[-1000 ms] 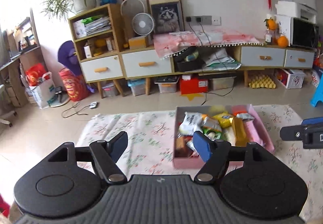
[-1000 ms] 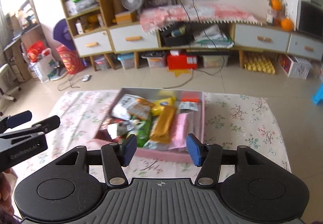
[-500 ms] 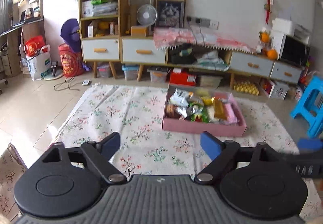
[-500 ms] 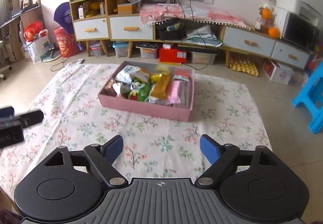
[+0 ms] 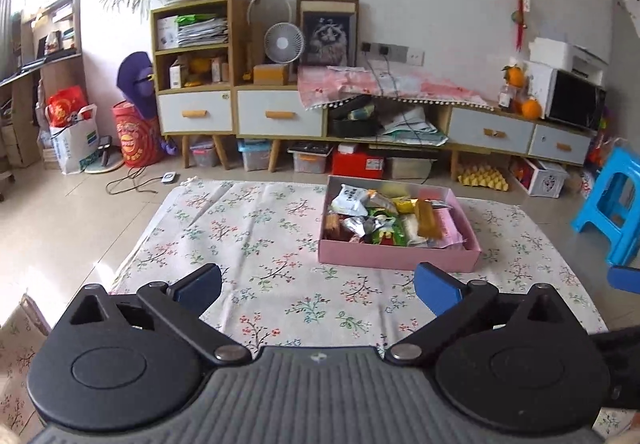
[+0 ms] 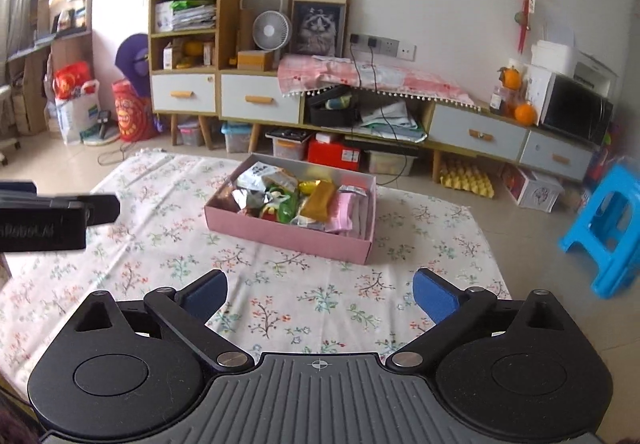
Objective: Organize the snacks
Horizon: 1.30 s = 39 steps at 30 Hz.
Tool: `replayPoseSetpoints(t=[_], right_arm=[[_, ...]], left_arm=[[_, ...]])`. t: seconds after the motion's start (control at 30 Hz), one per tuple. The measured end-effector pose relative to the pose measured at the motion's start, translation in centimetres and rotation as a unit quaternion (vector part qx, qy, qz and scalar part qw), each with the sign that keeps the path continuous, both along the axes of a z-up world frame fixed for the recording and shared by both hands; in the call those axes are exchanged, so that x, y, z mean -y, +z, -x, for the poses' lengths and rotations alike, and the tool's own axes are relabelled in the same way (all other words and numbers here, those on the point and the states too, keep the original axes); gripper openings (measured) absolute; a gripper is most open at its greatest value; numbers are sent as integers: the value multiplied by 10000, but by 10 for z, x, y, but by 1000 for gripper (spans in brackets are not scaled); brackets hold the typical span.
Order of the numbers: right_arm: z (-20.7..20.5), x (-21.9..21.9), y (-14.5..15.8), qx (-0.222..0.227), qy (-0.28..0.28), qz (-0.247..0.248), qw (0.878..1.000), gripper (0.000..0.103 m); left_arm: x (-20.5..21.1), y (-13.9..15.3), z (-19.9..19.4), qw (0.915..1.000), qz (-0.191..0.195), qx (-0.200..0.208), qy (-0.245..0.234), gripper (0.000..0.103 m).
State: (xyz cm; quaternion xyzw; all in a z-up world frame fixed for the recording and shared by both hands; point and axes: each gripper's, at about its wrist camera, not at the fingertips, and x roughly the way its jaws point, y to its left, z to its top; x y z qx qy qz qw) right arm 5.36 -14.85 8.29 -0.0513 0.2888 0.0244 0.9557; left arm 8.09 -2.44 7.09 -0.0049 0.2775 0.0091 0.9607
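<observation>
My left tool point(image 5: 316, 284) and right tool point(image 6: 320, 290) have just spread wide, both empty. The snacks point(image 6: 296, 200) sit packed in the pink box point(image 6: 280, 232) on the floral cloth point(image 6: 160, 244); I'd withdraw level.

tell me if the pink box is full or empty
Full: the pink box has no lid on it and snack packets are heaped up to about its rim, covering the bottom.

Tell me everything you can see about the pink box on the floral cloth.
The pink box is a shallow, open-topped rectangular tray, apparently cardboard, with a pale inner lining. It sits flat on the floral cloth spread on the floor, crammed with snack packets in silver, green, yellow, gold and pink wrappers. Neither gripper touches it.
</observation>
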Motion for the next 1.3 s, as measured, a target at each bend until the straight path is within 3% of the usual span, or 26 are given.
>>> replayPoseSetpoints(t=[0.13,0.37,1.3], right_arm=[[0,-5,-7,-98,55,180,9998,101],[-3,5,-8,-286,-217,-153,9992,101],[4,3,-7,-205,-251,139,9994,101]], left_arm=[[-2,0,3,9999,89,-107,3,103],[4,-2,6,9999,42,-147,-40,103],[13,1,3,9994,-101,-228,-229,103]])
